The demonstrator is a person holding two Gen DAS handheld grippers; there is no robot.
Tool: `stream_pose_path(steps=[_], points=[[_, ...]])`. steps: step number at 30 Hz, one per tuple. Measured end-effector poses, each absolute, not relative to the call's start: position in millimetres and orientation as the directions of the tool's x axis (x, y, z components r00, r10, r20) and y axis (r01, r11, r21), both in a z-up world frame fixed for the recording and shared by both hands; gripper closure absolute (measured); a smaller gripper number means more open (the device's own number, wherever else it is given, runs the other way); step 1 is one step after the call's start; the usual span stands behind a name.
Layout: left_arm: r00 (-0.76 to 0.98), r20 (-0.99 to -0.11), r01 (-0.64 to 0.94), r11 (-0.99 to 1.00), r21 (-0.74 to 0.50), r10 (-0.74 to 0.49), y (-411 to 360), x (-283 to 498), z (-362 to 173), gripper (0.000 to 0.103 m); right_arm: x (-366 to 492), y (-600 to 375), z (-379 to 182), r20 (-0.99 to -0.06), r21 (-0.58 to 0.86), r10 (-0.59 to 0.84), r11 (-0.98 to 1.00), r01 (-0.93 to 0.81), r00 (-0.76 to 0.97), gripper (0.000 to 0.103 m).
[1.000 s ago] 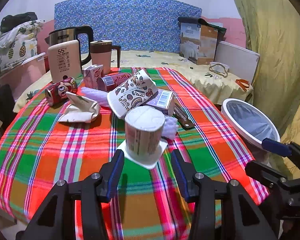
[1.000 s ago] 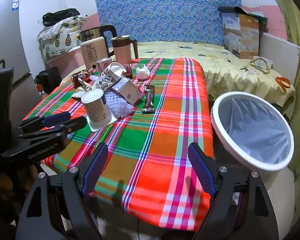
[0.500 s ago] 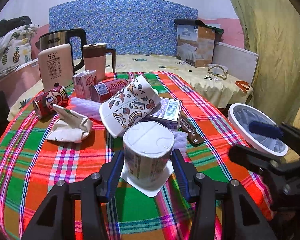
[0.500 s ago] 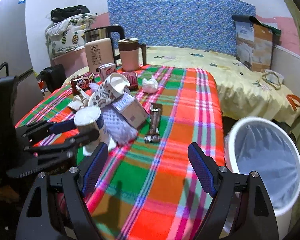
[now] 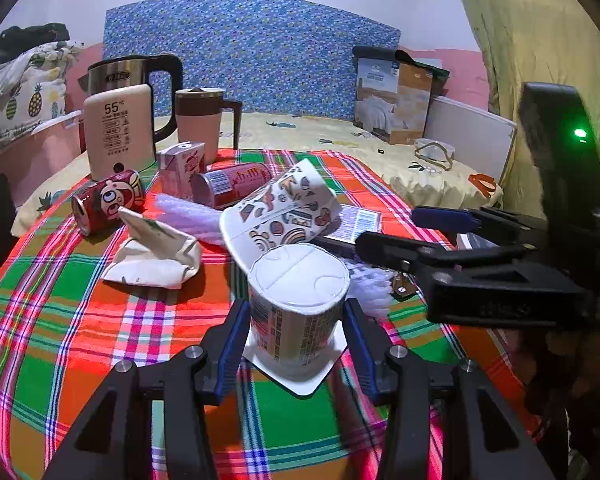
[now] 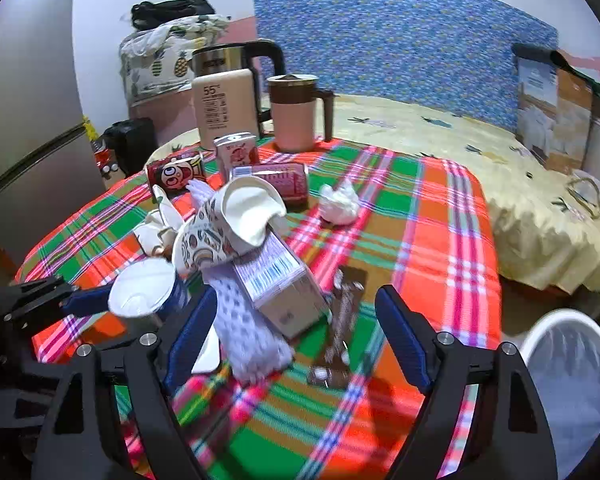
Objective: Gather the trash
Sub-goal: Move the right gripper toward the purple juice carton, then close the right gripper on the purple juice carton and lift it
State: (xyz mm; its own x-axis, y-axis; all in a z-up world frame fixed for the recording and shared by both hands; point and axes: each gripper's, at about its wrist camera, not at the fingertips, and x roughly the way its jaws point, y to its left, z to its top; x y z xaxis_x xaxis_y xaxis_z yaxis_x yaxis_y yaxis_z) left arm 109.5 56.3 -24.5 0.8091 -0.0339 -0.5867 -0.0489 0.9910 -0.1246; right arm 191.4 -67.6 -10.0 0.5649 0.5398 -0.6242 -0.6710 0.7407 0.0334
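Left gripper [image 5: 296, 320] around upturned yogurt cup [image 5: 298, 304]
I see its fingers flanking it, not visibly clamped; right gripper [image 6: 296, 336] wide over the wrapper [image 6: 340, 328]

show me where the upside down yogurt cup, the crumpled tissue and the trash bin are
upside-down yogurt cup [image 5: 298, 276]: left wrist view, on its flat white base.
crumpled tissue [image 6: 339, 201]: right wrist view, on the wad's middle.
trash bin [image 6: 540, 332]: right wrist view, on its white rim.

Plaid-clothed table [image 6: 452, 216], inverted yogurt cup [image 5: 298, 304], patterned paper cup [image 5: 280, 212], two red cans [image 5: 108, 200], crumpled tissue [image 6: 340, 202], kettle [image 5: 128, 76]
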Motion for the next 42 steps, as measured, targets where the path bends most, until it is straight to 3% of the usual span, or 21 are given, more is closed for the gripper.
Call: stream_pose_path(steps=[6, 17, 18, 19, 26, 27, 28, 29, 30, 31, 42], points=[[0.806, -0.591, -0.062, 0.989, -0.137, -0.031, 62.5, 106.2, -23.9, 0.055, 202.5, -57.0, -17.6, -0.663, 0.046, 0.544, 0.715, -0.697, 0.514, 0.056], [0.81, -0.586, -0.065, 0.988, -0.139, -0.029, 58.2, 96.2, -16.5, 0.055, 193.8, -75.7, -3.5, -0.638, 0.076, 0.554, 0.737, -0.672, 0.535, 0.058], [0.811, -0.584, -0.065, 0.989, -0.136, -0.027, 56.8, 94.4, -14.8, 0.056, 193.0, -77.7, -2.0, -0.635, 0.079, 0.553, 0.741, -0.667, 0.539, 0.082], [0.813, -0.581, -0.064, 0.989, -0.134, -0.027, 55.4, 92.2, -13.0, 0.056, 191.1, -81.5, 0.4, -0.631, 0.082, 0.55, 0.748, -0.658, 0.547, 0.099], [0.816, -0.577, -0.067, 0.989, -0.131, -0.021, 49.8, 82.5, -7.3, 0.056, 192.2, -88.5, -1.5, -0.65, 0.11, 0.55, 0.75, -0.652, 0.524, 0.098], [0.816, -0.578, -0.069, 0.989, -0.132, -0.02, 49.8, 81.2, -7.4, 0.056, 193.5, -89.0, -2.3, -0.652, 0.116, 0.552, 0.75, -0.651, 0.519, 0.089], [0.815, -0.579, -0.071, 0.989, -0.133, -0.019, 49.8, 80.5, -7.6, 0.056, 194.9, -90.2, -2.3, -0.647, 0.129, 0.561, 0.748, -0.651, 0.517, 0.071], [0.815, -0.58, -0.074, 0.988, -0.135, -0.018, 50.7, 80.6, -7.5, 0.056, 196.7, -91.9, -1.7, -0.637, 0.141, 0.57, 0.748, -0.649, 0.519, 0.059], [0.814, -0.581, -0.077, 0.988, -0.136, -0.016, 52.0, 80.4, -7.7, 0.056, 200.3, -92.7, -0.6, -0.629, 0.147, 0.575, 0.749, -0.646, 0.523, 0.036], [0.813, -0.582, -0.079, 0.987, -0.137, -0.015, 52.8, 80.6, -7.8, 0.056, 204.4, -93.0, 0.3, -0.627, 0.153, 0.575, 0.752, -0.641, 0.525, 0.029], [0.807, -0.591, -0.101, 0.982, -0.158, -0.012, 66.5, 86.3, -13.9, 0.056, 235.1, -46.7, -19.0, -0.69, 0.048, 0.51, 0.741, -0.67, 0.514, 0.029]])
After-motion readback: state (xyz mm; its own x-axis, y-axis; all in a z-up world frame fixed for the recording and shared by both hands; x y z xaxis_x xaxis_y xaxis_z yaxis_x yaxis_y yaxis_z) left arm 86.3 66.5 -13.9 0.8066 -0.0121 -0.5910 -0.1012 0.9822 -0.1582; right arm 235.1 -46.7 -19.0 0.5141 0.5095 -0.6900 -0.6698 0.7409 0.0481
